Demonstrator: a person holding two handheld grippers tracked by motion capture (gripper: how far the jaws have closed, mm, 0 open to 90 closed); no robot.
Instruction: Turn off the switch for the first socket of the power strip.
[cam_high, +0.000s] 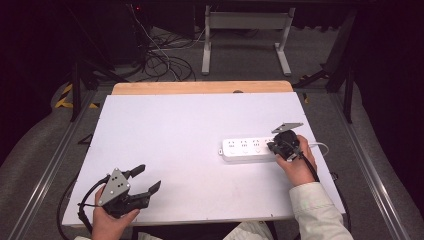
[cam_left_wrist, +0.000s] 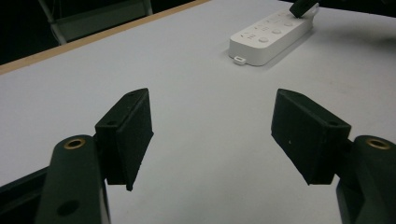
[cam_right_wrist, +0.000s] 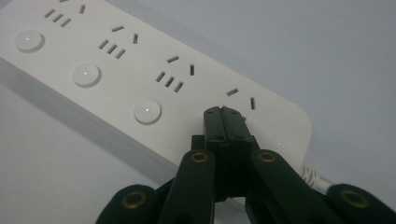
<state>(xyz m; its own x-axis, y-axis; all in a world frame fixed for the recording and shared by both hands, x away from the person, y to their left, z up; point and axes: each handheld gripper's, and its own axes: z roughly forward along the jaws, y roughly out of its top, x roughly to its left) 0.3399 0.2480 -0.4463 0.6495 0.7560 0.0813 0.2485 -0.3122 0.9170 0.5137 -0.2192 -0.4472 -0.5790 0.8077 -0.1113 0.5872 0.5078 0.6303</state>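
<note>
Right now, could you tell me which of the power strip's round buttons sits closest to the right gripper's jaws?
The button nearest the cord end of the power strip, just left of the closed right gripper. The other two visible buttons lie farther along the strip.

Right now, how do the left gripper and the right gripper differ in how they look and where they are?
The left gripper has its jaws wide apart; the right gripper has them pressed together. The left hovers near the table's front left corner, away from everything; the right sits at the white power strip, tips down on its cable end. Both are black and hand-held.

Dark room, grey floor (cam_high: 40, 140), tangled cables (cam_high: 165, 60), white frame (cam_high: 245, 30).
</note>
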